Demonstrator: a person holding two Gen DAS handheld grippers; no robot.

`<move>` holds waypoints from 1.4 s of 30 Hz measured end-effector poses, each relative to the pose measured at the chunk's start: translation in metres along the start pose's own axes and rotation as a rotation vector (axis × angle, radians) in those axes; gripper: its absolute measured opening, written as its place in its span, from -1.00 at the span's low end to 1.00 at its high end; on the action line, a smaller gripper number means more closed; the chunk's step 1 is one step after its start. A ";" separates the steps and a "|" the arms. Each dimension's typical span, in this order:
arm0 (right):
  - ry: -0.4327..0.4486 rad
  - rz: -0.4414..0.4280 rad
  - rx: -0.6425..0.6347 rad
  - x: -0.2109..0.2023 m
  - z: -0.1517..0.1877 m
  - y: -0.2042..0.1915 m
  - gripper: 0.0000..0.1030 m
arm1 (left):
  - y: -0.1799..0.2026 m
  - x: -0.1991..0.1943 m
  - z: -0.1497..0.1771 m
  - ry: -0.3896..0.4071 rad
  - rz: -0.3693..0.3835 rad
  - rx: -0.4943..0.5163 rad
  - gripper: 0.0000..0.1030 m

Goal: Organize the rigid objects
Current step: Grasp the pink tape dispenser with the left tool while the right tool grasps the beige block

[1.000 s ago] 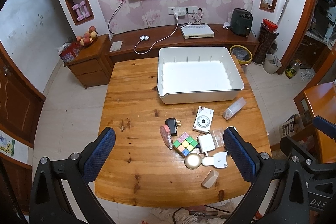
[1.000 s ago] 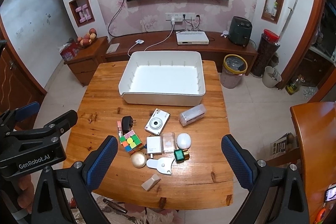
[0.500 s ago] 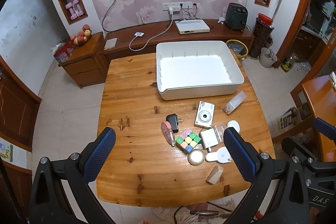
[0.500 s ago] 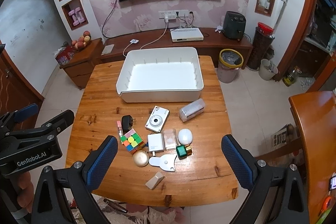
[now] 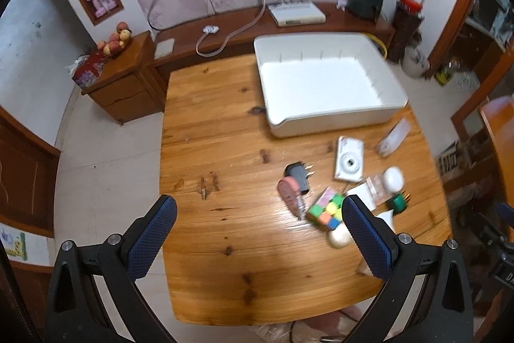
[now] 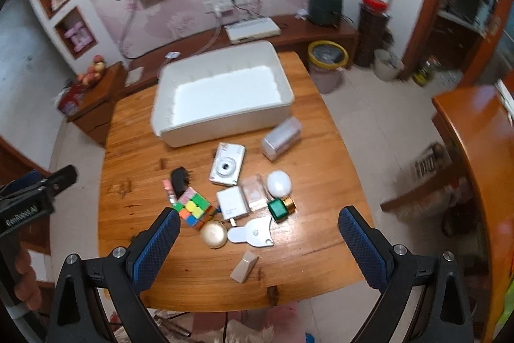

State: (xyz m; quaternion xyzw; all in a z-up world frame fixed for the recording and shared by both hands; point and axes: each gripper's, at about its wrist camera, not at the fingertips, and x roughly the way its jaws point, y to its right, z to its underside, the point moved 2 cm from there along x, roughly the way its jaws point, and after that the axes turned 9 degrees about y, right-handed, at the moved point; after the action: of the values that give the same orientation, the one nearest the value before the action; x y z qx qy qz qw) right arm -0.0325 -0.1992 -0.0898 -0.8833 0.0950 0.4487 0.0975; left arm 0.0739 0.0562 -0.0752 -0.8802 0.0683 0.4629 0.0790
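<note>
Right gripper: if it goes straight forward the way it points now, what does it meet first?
Probably the cluster of small things on the table: the white flat tool and green bottle lie near the centre line of the open right gripper. Depth is unclear.

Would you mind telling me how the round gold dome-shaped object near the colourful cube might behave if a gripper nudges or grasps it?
The round gold dome-shaped object looks smooth and glossy, so flat pads may slip off its curve. Its rounded profile suggests it could slide or rotate when nudged. It sits close to the colourful puzzle cube and white flat holder, so a push would probably disturb them.
</note>
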 end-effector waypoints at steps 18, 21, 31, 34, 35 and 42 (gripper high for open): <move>-0.317 -0.020 0.341 0.117 0.128 0.008 0.67 | 0.006 0.166 0.018 -0.345 0.062 -0.113 0.97; -0.312 -0.019 0.346 0.127 0.141 0.006 0.62 | 0.011 0.186 0.026 -0.370 0.020 -0.131 0.93; -0.294 -0.045 0.393 0.146 0.169 0.002 0.37 | 0.022 0.218 0.058 -0.493 -0.006 -0.211 0.80; -0.302 -0.035 0.379 0.156 0.171 -0.002 0.28 | 0.020 0.221 0.064 -0.504 -0.004 -0.253 0.57; -0.303 -0.031 0.371 0.158 0.172 -0.005 0.24 | 0.018 0.222 0.067 -0.504 0.006 -0.278 0.55; -0.319 -0.027 0.341 0.171 0.174 -0.014 -0.24 | 0.022 0.211 0.079 -0.498 0.059 -0.306 -0.16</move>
State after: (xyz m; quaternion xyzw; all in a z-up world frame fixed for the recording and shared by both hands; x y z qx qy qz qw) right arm -0.0643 -0.1545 -0.3278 -0.7730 0.1412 0.5588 0.2652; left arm 0.1249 0.0410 -0.2952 -0.7390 0.0017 0.6716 -0.0538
